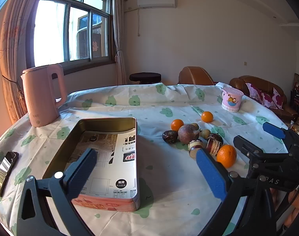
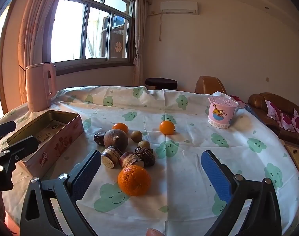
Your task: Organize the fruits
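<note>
Fruit lies loose on the cloud-print tablecloth: a big orange (image 2: 134, 180), two smaller oranges (image 2: 167, 127) (image 2: 120, 127), a round brown fruit (image 2: 115, 140), dark dates (image 2: 145, 155), cut cane pieces (image 2: 111, 156) and small green-brown fruits (image 2: 136, 136). My right gripper (image 2: 151, 175) is open, with the big orange low between its fingers and untouched. An open pink tin (image 1: 108, 120), lined with printed paper, holds no fruit. My left gripper (image 1: 147, 169) hangs open over the tin's near end. The right gripper (image 1: 259, 137) also shows beside the big orange (image 1: 226, 155).
A pink kettle (image 1: 42, 96) stands at the back left and a pink lidded cartoon cup (image 2: 221, 114) at the back right. A phone (image 1: 4, 169) lies near the left table edge. Sofas and a stool stand beyond the table.
</note>
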